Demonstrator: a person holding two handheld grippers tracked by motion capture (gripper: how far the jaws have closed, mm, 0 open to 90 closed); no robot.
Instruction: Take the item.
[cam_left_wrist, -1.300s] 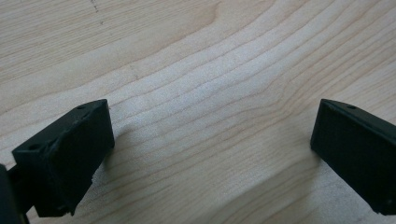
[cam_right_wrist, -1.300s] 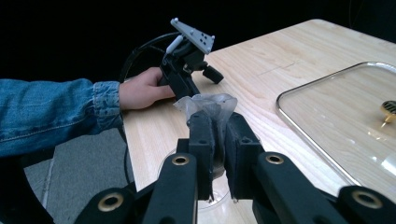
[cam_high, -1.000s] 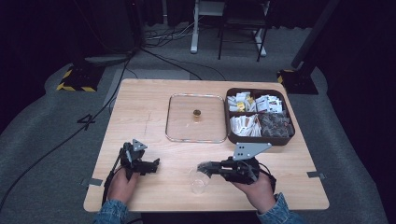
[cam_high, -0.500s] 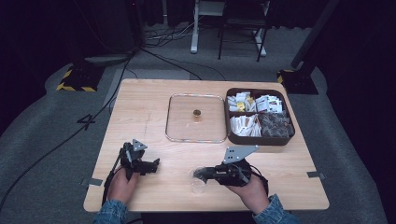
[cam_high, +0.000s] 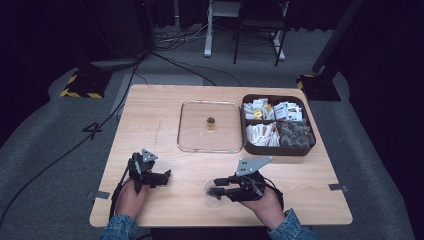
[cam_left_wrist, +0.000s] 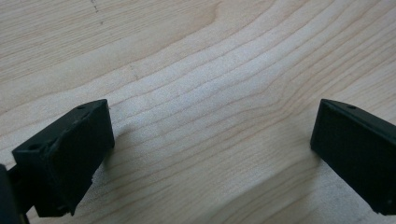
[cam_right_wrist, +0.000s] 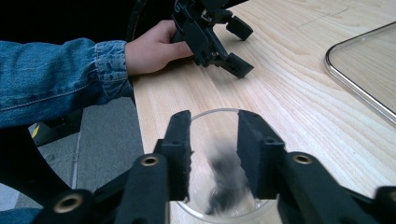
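Right gripper (cam_high: 216, 186) lies low over the near edge of the wooden surface (cam_high: 160, 120), held in the person's right hand (cam_high: 265, 204); its tips point toward the left side of the high view and sit over a clear glass cup (cam_high: 213, 194); in the right gripper view the cup (cam_right_wrist: 219, 163) stands upright, just beyond and below the two black jaws; the jaws have just been opening and now stand partly apart, with a narrow gap between them; the cup's rim shows through that gap; the pads do not appear to press on the glass, though a dark blurred reflection inside the cup makes contact hard to judge; the grey three-cornered plate (cam_high: 252, 164) sits on top of this gripper.

Left gripper (cam_high: 162, 178) rests near the front left of the surface, in the person's left hand (cam_high: 131, 199), well apart from the cup; in the left gripper view the jaws stand wide apart over bare wood (cam_left_wrist: 210, 93), with nothing between them; the same gripper (cam_right_wrist: 236, 46) and hand appear beyond the cup in the right gripper view, with a denim sleeve (cam_right_wrist: 56, 79) behind.

Farther back lies a clear rectangular tray (cam_high: 187, 145) carrying one small brown object (cam_high: 211, 122); touching its right edge stands a dark compartmented box (cam_high: 278, 150) filled with packets.
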